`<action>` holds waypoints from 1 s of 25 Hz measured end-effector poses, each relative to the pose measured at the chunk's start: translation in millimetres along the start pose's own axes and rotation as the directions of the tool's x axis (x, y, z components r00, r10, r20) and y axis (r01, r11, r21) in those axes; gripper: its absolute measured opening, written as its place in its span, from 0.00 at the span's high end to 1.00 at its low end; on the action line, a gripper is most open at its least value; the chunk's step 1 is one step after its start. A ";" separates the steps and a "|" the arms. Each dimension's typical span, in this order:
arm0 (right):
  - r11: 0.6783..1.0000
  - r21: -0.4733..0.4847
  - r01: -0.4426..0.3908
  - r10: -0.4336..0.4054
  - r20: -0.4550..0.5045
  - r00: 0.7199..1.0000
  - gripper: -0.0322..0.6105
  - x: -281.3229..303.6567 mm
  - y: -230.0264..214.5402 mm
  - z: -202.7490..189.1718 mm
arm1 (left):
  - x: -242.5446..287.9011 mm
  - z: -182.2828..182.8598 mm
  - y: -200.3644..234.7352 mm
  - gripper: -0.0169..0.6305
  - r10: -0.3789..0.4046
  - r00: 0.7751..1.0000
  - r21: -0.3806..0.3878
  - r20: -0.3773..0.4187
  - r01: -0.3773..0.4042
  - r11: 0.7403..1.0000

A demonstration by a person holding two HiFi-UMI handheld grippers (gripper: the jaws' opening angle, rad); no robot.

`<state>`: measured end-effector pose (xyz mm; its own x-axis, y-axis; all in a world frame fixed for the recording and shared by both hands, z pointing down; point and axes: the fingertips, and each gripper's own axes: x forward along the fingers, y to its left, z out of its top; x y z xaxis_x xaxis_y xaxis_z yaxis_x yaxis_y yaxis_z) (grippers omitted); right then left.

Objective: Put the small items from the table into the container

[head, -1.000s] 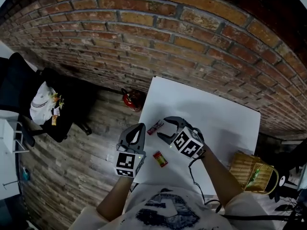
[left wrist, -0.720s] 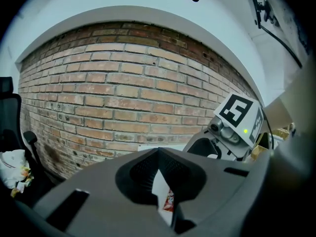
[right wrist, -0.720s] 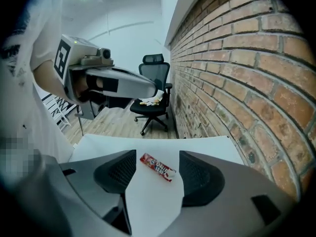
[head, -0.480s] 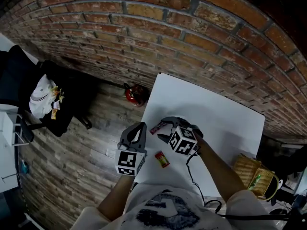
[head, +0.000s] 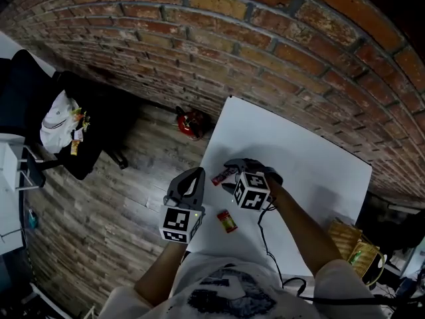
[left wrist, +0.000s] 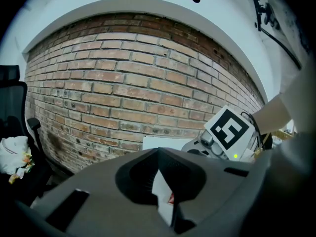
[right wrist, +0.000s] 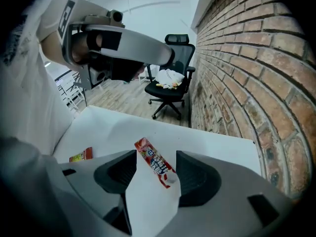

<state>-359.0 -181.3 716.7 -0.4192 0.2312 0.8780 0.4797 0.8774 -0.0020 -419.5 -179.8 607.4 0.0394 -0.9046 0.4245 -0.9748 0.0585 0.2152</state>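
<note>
1. Currently, right tool [head: 230, 176] spread wide — a red candy wrapper [right wrist: 153, 162] lies flat on the white surface [head: 299, 151] between its jaws, ungripped.
2. Left tool [left wrist: 159, 152] — jaws together, holding nothing, beside the surface's edge.

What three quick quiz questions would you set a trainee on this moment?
1. True or false: the long red candy wrapper lies on the white table between the right gripper's open jaws.
2. Where is the small red-and-yellow packet? A) lying on the table B) on the wooden floor C) on the black office chair
3. Which gripper has its jaws together?
Key: 1 true; 2 A; 3 the left gripper.
</note>
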 end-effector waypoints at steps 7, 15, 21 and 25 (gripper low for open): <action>0.998 -0.063 -0.026 0.023 -0.049 0.999 0.54 12.9 1.2 -4.8 | 4.8 -6.3 4.6 0.90 -0.006 1.000 -0.018 -0.025 0.006 1.000; 0.997 -0.075 -0.030 0.025 -0.072 0.997 0.56 19.5 1.2 -9.5 | 10.3 -8.6 3.5 0.90 -0.017 0.999 -0.023 -0.030 0.016 1.000; 0.998 -0.055 -0.029 0.026 -0.066 0.997 0.61 21.5 4.8 -12.3 | 11.9 -10.5 5.5 0.90 -0.014 0.999 -0.015 -0.030 0.014 1.000; 0.998 -0.048 -0.033 0.030 -0.068 0.997 0.66 21.7 8.4 -12.0 | 13.0 -14.5 5.0 0.90 -0.019 0.999 -0.021 -0.051 0.018 1.000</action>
<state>-354.8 -173.9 741.5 -0.3512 0.2283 0.9081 0.5298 0.8481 -0.0083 -420.6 -185.2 626.7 0.0688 -0.8830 0.4644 -0.9692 0.0512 0.2409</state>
